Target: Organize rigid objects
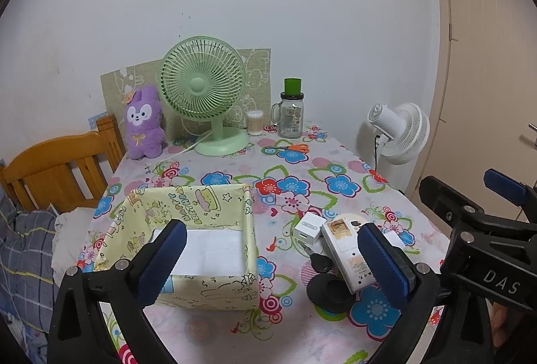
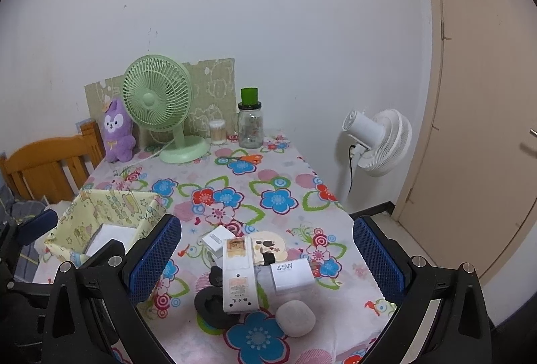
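Desk [image 2: 288, 162] w/ floral cloth. Far edge: purple plush [image 2: 115, 134] at left corner, green fan [image 2: 157, 105], cotton-swab tub [image 2: 217, 131], glass jar [image 2: 250, 125]; orange scissors [image 2: 241, 158] just in front. Near-left: yellow fabric box [image 1: 188, 239]. Near-right cluster: white chargers [image 2: 292, 275], long white device [image 2: 239, 276], black key [image 1: 320, 261], black disc [image 1: 330, 293], grey pebble [image 2: 295, 318].

Yellow box [image 1: 188, 249] near bench's left edge; beside it, clustered chargers [image 2: 291, 275], remote [image 2: 237, 273], key [image 1: 320, 261], pebble [image 2: 295, 318].

Left tongs [image 1: 272, 258] spread wide, empty; right tongs [image 2: 266, 258] likewise.
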### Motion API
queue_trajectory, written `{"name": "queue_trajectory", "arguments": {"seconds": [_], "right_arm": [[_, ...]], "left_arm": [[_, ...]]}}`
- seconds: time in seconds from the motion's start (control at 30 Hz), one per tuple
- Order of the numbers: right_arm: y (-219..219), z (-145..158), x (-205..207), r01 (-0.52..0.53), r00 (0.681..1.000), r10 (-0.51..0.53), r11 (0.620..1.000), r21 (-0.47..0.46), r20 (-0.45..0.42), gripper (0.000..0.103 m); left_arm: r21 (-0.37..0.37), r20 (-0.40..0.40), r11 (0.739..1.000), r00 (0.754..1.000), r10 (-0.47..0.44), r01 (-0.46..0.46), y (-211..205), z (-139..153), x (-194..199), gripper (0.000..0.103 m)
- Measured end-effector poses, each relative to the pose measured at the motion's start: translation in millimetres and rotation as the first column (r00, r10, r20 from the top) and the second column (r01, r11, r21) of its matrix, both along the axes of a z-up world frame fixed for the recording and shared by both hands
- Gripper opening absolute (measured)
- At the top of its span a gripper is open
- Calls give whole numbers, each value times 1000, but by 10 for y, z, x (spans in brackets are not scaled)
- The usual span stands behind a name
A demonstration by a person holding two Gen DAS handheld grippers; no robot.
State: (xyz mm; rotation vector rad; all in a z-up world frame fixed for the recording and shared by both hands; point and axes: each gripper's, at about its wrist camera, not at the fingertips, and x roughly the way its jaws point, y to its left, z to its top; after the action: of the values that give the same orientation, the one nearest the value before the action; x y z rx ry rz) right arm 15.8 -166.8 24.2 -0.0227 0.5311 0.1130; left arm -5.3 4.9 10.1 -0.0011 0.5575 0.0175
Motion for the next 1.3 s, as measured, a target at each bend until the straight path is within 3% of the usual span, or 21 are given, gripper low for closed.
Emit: {"name": "queue_trajectory", "arguments": {"seconds": [0.93, 1.3], "right_arm": [[-12, -41, 14, -26, 1000, 26, 999, 19, 13, 103], [3, -74, 86, -37, 998, 38, 999, -24, 53, 103]], "left_arm": [[-38, -25, 999, 999, -29, 28, -59, -64, 77, 103], [-31, -43, 998, 998, -48, 47, -159, -141, 196, 101]]}}
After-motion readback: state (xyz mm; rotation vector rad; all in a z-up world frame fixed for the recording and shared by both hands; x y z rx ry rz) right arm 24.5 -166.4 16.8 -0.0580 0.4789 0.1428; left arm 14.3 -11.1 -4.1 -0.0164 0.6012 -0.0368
